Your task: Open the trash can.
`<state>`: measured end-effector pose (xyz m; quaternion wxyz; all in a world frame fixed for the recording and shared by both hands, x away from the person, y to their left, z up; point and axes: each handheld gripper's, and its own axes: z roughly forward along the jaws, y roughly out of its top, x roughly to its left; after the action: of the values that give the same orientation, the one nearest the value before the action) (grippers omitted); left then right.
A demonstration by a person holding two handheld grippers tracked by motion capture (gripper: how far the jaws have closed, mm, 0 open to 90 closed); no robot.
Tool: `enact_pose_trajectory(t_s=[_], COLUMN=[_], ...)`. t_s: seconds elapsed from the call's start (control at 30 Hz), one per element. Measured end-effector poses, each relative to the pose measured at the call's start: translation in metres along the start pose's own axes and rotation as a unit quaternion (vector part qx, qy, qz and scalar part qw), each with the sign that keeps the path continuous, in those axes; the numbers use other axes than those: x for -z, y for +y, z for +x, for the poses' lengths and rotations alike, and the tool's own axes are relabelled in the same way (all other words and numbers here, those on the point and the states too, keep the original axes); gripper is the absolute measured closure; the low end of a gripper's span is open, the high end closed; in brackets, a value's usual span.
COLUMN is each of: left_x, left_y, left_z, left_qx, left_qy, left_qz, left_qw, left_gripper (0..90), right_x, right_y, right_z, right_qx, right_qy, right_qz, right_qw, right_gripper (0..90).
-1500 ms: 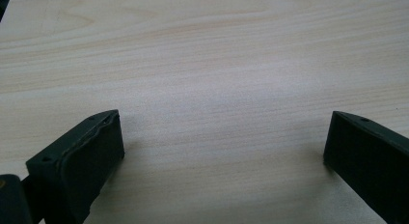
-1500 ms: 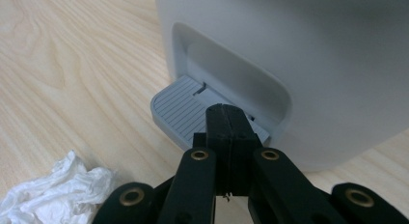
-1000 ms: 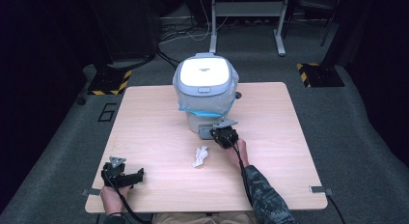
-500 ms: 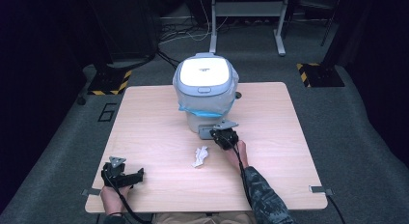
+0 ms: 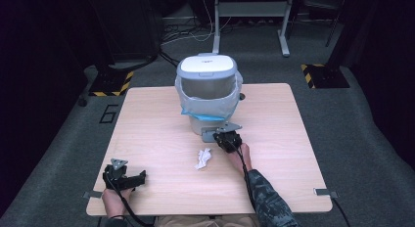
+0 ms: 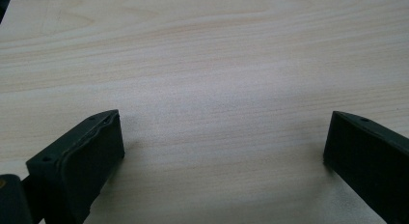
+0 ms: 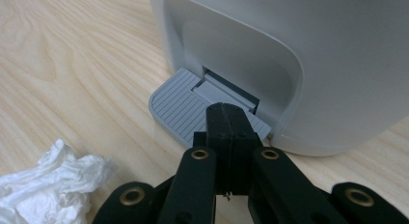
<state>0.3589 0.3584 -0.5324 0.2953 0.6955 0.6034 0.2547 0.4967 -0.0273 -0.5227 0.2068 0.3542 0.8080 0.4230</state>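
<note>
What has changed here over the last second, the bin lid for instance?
The bin's lid has swung up: a second ago it lay flat on the bin, now it stands open. The right gripper, fingers shut, presses the pedal. The crumpled tissue and the open left gripper stayed where they were.

Pedal bin [image 5: 207,97] is placed mid-table [image 5: 303,153], toward the far edge. Its pedal [image 7: 181,108] sits at the near base, with the right gripper [image 7: 226,120] on it, apparently touching. Crumpled tissue [image 5: 203,158] is found just left of that gripper. Left gripper [image 5: 139,178] is parked at the near-left corner, well apart.
</note>
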Motion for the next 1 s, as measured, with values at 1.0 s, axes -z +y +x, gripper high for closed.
enact_pose_trajectory(t_s=[1.0], left_x=[0.0002], left_y=[-0.0001], left_z=[0.0000], left_qx=[0.000], left_qy=[0.001], left_qz=[0.000], left_qw=[1.0000], left_gripper=[0.3], right_x=[-0.0026], right_y=[0.0001], right_z=[0.0018], right_qx=[0.005], right_qy=[-0.009], right_qz=[0.004], right_qw=[0.9999], right_gripper=[90.0])
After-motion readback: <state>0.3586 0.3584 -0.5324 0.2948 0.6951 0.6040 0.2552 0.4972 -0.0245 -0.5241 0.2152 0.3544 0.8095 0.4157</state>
